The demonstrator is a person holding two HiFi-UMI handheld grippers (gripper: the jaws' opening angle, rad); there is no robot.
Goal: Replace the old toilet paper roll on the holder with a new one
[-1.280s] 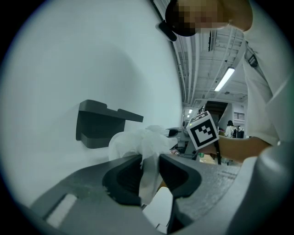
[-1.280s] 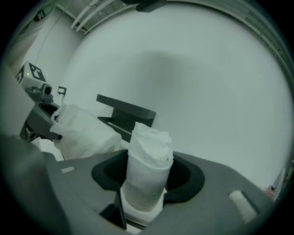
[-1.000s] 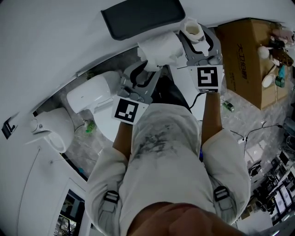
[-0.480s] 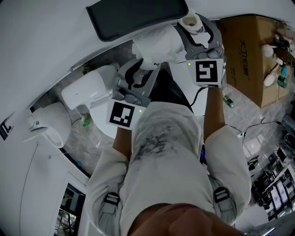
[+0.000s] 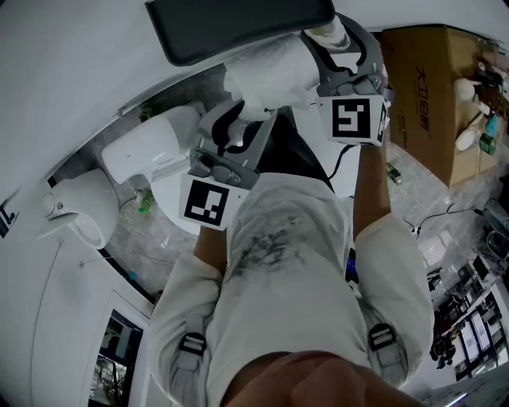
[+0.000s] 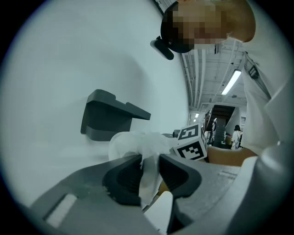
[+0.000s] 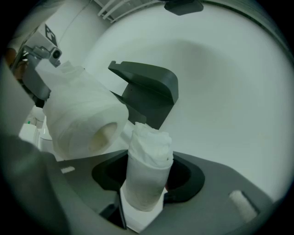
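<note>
A dark holder (image 5: 238,24) juts from the white wall. Just below it my left gripper (image 5: 253,111) is shut on the full toilet paper roll (image 5: 266,75). In the left gripper view its jaws (image 6: 149,172) pinch the roll's crumpled outer paper (image 6: 148,160). To the right, my right gripper (image 5: 334,44) is shut on a small, nearly spent roll (image 5: 330,36) by the holder's right end. In the right gripper view this thin roll (image 7: 148,165) stands upright between the jaws (image 7: 147,183), with the full roll (image 7: 82,119) at left and the holder (image 7: 147,89) behind.
A white toilet (image 5: 151,155) and another white fixture (image 5: 75,211) stand at the left on the marbled floor. A cardboard box (image 5: 433,87) with small items sits at the right. Cables and clutter lie at the lower right.
My right gripper has rolled and edged closer under the holder with the small roll. The left gripper and the full roll have kept their place.
</note>
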